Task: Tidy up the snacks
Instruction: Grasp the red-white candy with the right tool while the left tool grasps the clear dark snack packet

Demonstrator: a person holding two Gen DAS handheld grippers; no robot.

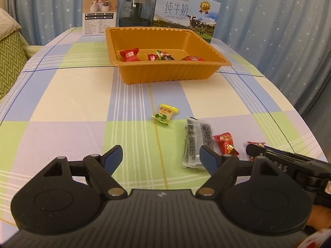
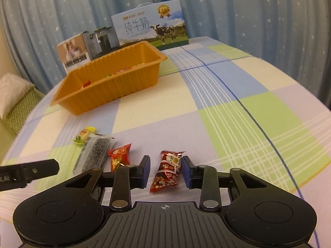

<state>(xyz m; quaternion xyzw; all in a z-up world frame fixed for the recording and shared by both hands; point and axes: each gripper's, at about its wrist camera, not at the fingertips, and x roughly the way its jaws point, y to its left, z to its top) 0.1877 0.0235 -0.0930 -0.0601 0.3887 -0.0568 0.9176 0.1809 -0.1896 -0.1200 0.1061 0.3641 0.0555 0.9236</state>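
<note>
An orange tray (image 1: 165, 72) holding several wrapped candies stands mid-table; it also shows in the right wrist view (image 2: 115, 86). On the cloth lie a yellow-green candy (image 1: 165, 114), a clear packet with dark print (image 1: 196, 142), a red candy (image 1: 225, 144) and another red candy (image 2: 168, 171). My left gripper (image 1: 161, 159) is open and empty, low over the cloth, left of the clear packet. My right gripper (image 2: 166, 171) is open with its fingers on either side of that second red candy; the right pad looks close to the wrapper.
At the back stand a white appliance box (image 1: 100, 12), a dark glass kettle (image 1: 135, 10) and a pure-milk carton (image 1: 186, 14). A green cushioned seat (image 1: 10, 57) is left of the table. Blue starred curtains hang behind.
</note>
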